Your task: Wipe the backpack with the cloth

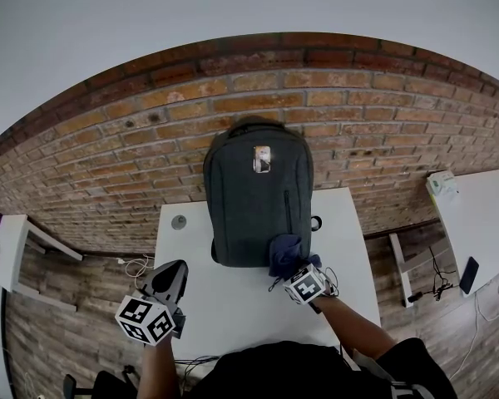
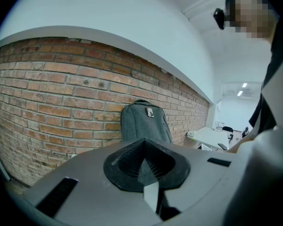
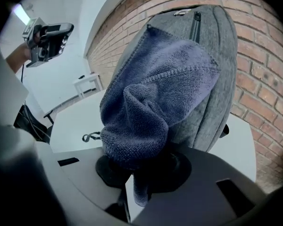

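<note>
The right gripper (image 1: 298, 271), clamping the blue cloth (image 1: 284, 252), is holding it against the lower front of the upright grey backpack (image 1: 254, 181), long axis rising ahead, while the left gripper (image 1: 170, 277), jaws together and empty, is hovering farther off.

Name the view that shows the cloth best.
The right gripper view: the blue cloth is large and close, clamped by the right gripper and lying against the backpack. The head view shows it as a small patch at the backpack's lower front. The left gripper view shows none of it.
</note>
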